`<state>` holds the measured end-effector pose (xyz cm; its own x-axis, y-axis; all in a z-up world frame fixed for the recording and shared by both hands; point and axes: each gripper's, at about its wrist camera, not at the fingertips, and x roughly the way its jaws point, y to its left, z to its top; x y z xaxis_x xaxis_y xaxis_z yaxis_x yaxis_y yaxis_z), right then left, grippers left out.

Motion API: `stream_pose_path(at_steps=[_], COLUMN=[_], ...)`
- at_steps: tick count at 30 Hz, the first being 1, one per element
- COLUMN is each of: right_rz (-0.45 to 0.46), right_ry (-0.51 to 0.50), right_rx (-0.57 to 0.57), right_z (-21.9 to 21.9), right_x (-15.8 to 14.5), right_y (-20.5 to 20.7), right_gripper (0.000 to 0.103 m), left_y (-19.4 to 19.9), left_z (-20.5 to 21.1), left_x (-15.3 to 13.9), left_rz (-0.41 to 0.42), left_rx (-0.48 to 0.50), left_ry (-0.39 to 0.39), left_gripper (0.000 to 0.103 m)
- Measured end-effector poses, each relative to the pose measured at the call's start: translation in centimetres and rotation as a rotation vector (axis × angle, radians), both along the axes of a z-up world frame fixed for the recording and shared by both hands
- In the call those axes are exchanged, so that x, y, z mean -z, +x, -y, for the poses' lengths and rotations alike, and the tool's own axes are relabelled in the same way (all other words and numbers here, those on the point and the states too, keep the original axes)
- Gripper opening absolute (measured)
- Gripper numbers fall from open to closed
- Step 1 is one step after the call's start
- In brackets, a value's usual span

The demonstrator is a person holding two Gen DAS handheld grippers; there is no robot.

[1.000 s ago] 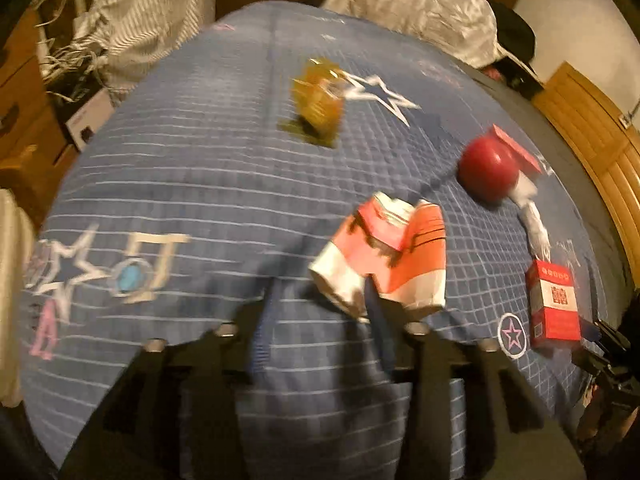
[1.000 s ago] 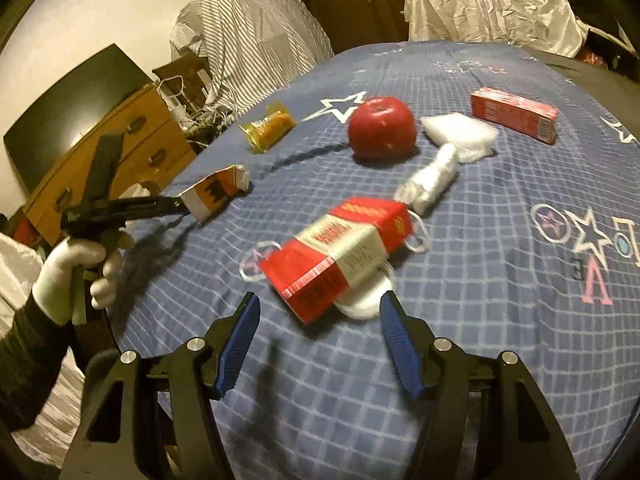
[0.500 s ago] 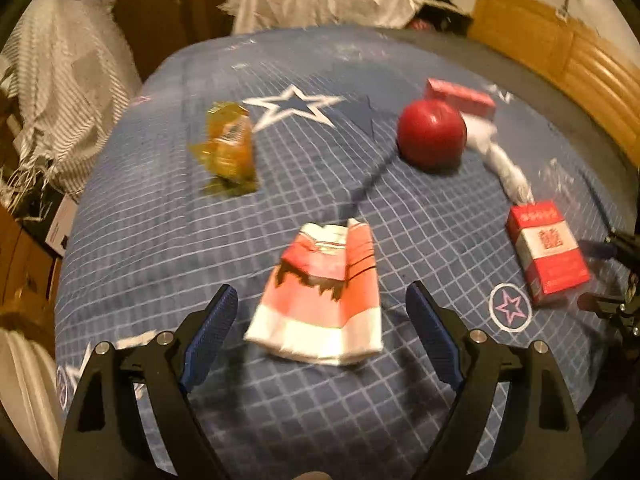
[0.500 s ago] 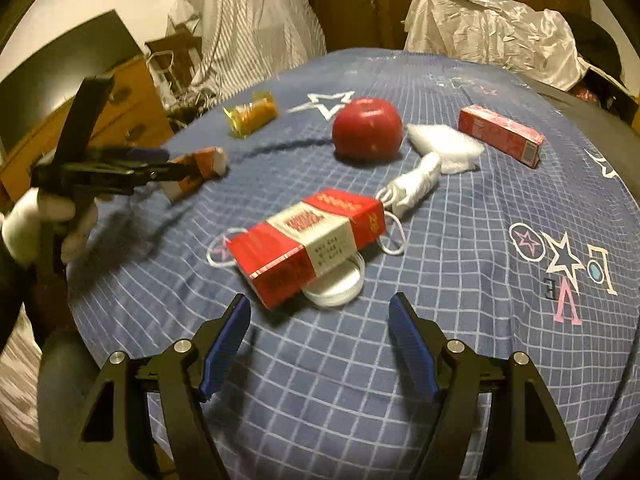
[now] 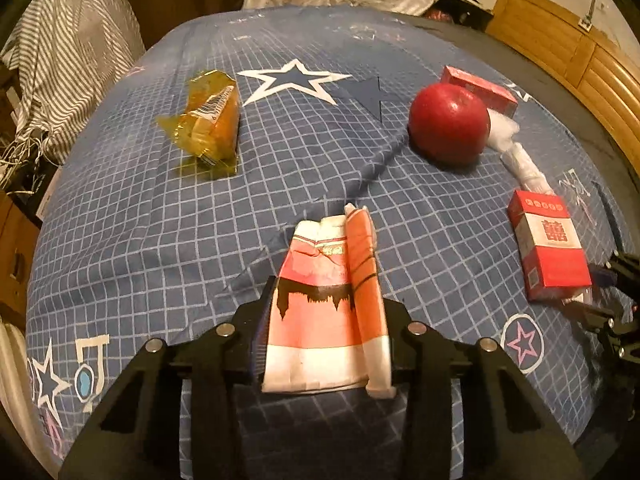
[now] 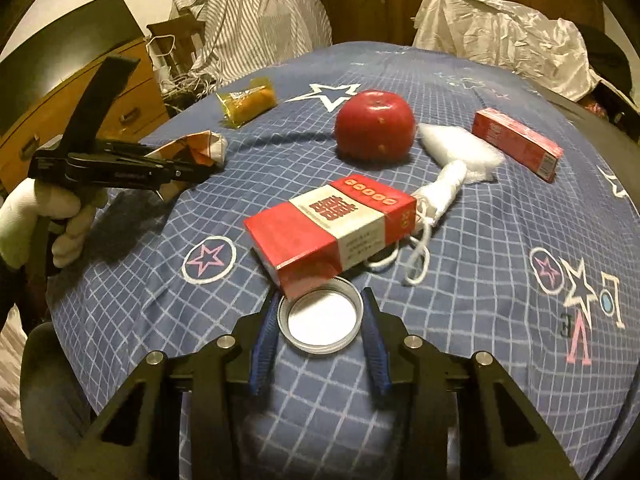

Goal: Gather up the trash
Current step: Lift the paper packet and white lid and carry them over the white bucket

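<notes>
Crumpled paper carton pinched in left gripper; right gripper clamps round metal lid.

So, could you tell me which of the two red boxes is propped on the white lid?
The red-and-white box nearest the right gripper; the plain red box lies flat behind the apple.

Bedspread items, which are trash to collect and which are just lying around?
Trash, likely:
crumpled orange carton, gripped by left gripper
white jar lid, right gripper closing around it
yellow wrapper
face mask
red-and-white box

Lying about, probably:
apple
striped cloth
wooden dresser
</notes>
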<state>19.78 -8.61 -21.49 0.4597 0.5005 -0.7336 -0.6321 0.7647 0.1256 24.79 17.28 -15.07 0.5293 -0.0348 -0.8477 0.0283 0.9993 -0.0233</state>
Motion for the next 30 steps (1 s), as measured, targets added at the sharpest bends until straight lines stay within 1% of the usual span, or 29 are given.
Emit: stream_pose_path(at_steps=[3, 5, 9, 16, 20, 24, 27, 30], right_rz=[-0.003, 0.01, 0.069, 0.21, 0.312, 0.374, 0.418, 0.446], right_ry=[0.021, 0.037, 0.079, 0.149, 0.169, 0.175, 0.179, 0.194], right_rx=[0.002, 0.004, 0.04, 0.129, 0.176, 0.205, 0.226, 0.255], right_z=[0.6, 1.1, 2.0, 2.8, 3.1, 3.3, 3.9, 4.7], right_x=[-0.3, -0.9, -2.6, -6.1, -8.4, -10.2, -11.5, -12.4], right_y=[-1.3, -2.5, -4.6, -7.1, -8.8, -10.0, -11.1, -11.9], right_gripper=[0.041, 0.041, 0.041, 0.041, 0.041, 0.041, 0.041, 0.041], left_y=[-1.0, -2.3, -5.1, -10.3, -13.1, -14.8, -15.6, -16.3], left_z=[-0.5, -0.6, 0.5, 2.8, 4.8, 7.5, 9.5, 11.3], left_x=[-0.3, -0.9, -2.6, -6.9, -9.6, -11.5, -12.3, -12.8], left_rz=[0.024, 0.056, 0.134, 0.274, 0.365, 0.448, 0.496, 0.53], left_rx=[-0.032, -0.057, -0.079, -0.101, -0.126, -0.137, -0.14, -0.136], left_ry=[-0.021, -0.046, -0.057, -0.072, -0.046, -0.014, 0.017, 0.028], left_gripper=[0.039, 0.039, 0.038, 0.038, 0.038, 0.039, 0.039, 0.039])
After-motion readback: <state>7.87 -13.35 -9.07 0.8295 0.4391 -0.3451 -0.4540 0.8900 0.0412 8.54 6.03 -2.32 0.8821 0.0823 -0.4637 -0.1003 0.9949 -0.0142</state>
